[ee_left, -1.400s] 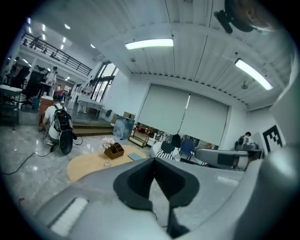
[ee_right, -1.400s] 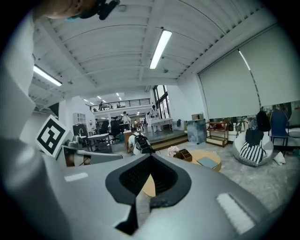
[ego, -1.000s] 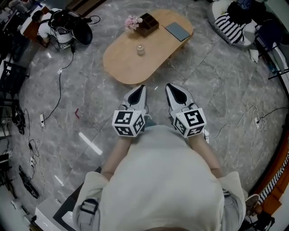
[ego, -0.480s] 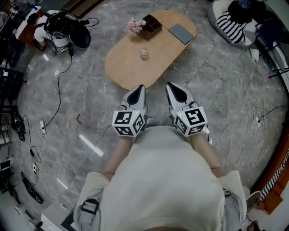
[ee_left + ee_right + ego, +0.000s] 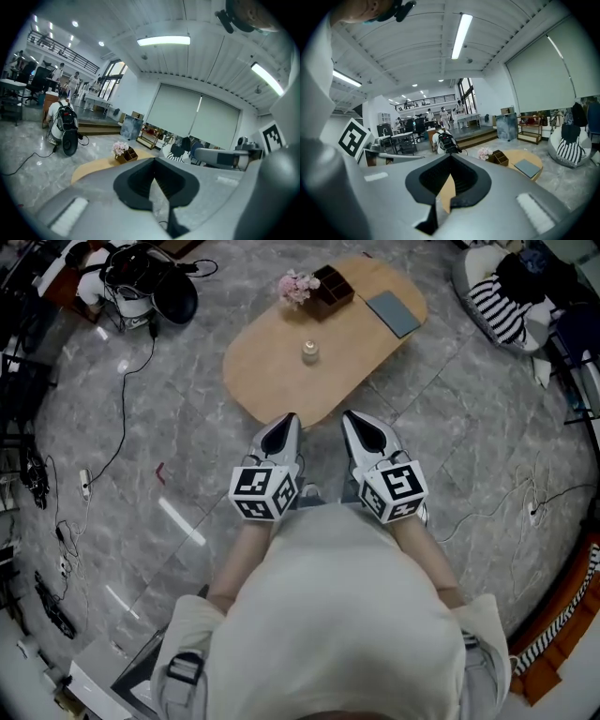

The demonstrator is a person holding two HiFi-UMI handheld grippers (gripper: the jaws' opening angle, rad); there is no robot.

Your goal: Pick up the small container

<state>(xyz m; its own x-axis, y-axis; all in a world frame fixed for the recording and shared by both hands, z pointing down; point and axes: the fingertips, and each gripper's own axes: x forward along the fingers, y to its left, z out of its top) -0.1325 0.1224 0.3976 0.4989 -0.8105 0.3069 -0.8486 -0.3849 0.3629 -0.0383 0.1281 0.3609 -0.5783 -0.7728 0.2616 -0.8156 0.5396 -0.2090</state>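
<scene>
The small container (image 5: 309, 352), a little clear jar, stands alone in the middle of the oval wooden table (image 5: 281, 381). In the head view my left gripper (image 5: 289, 418) and right gripper (image 5: 352, 416) are held side by side, both shut and empty. Their tips hover over the floor right at the table's near edge, short of the jar. The left gripper view has its shut jaws (image 5: 154, 160) covering the jar. The right gripper view shows shut jaws (image 5: 451, 157) with table wood visible through their hollow.
Pink flowers (image 5: 298, 285), a brown wooden organiser (image 5: 335, 285) and a grey pad (image 5: 394, 313) sit at the table's far end. A black backpack (image 5: 155, 292) and cables (image 5: 122, 442) lie on the marble floor at left, a striped cushion (image 5: 502, 301) at right.
Both grippers have moved forward together towards the table, so its near edge now lies right at their tips. The jar sits nearer. The jaws stayed shut.
</scene>
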